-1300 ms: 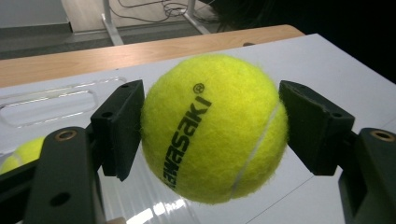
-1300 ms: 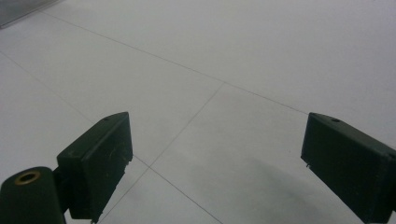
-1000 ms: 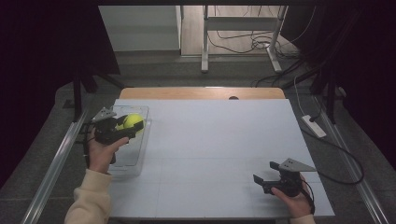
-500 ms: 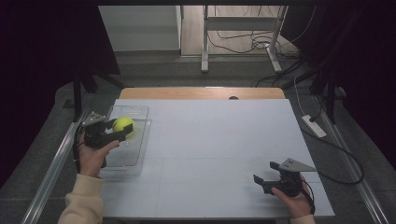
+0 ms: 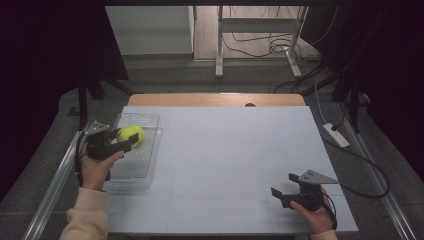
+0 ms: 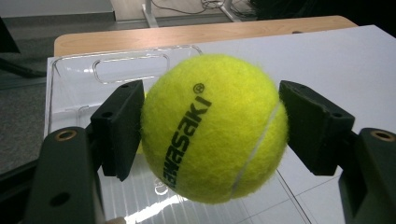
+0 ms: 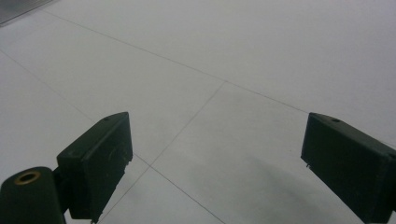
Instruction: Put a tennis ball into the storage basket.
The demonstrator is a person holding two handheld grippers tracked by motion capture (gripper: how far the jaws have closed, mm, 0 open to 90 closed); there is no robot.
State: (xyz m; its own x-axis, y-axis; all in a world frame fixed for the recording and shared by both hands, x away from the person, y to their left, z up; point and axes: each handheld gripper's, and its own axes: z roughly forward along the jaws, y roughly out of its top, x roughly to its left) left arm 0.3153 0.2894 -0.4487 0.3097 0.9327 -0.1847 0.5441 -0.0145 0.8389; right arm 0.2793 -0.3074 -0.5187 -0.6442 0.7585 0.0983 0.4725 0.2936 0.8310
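A yellow tennis ball [image 5: 130,135] [image 6: 212,128] with black lettering is clamped between the two black jaws of my left gripper [image 5: 126,142] [image 6: 212,133], pads pressing on both its sides. It hangs over a clear plastic tray [image 5: 143,161] [image 6: 84,79] at the left edge of the white table. My right gripper [image 5: 284,186] [image 7: 217,163] rests low near the table's front right corner, jaws wide apart with only bare table between them.
The white table top [image 5: 235,150] runs to a wooden strip [image 5: 215,99] at its far edge. Metal rails flank both sides. A white power strip [image 5: 336,135] and cables lie on the floor to the right.
My left gripper has carried the ball leftward and slightly down over the tray. The right gripper has stayed where it was.
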